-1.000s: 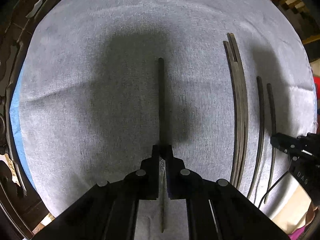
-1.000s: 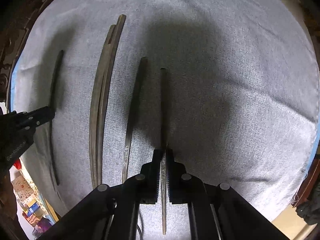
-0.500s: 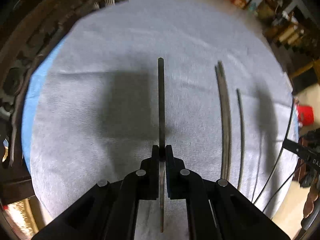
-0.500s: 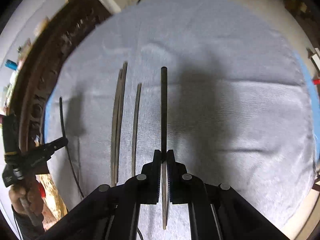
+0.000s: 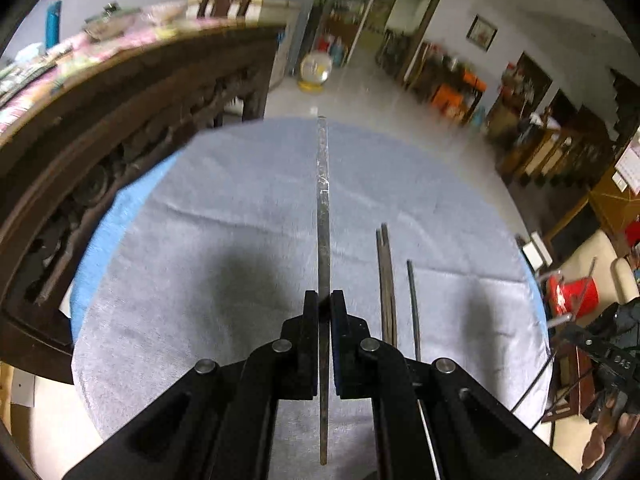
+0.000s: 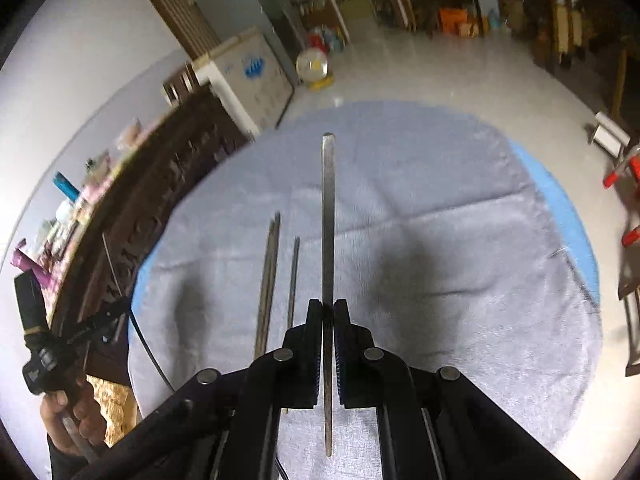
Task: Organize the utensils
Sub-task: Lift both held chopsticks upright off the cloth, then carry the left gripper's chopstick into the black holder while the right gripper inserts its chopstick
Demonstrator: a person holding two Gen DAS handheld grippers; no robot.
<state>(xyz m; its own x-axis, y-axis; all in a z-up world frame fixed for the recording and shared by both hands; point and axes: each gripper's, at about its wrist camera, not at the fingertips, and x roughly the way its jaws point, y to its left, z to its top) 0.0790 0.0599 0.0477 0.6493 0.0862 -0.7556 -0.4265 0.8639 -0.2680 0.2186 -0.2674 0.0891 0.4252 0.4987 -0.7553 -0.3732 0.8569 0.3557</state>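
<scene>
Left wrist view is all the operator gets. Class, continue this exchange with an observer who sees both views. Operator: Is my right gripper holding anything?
Observer: Yes. The right gripper is shut on a flat metal utensil that points forward along its fingers.
Operator: What lies past the towel on that side?
Observer: A blue cloth shows beyond the right edge of the grey towel.
Operator: And beyond the carved furniture?
Observer: A white chest with a blue logo stands there.
</scene>
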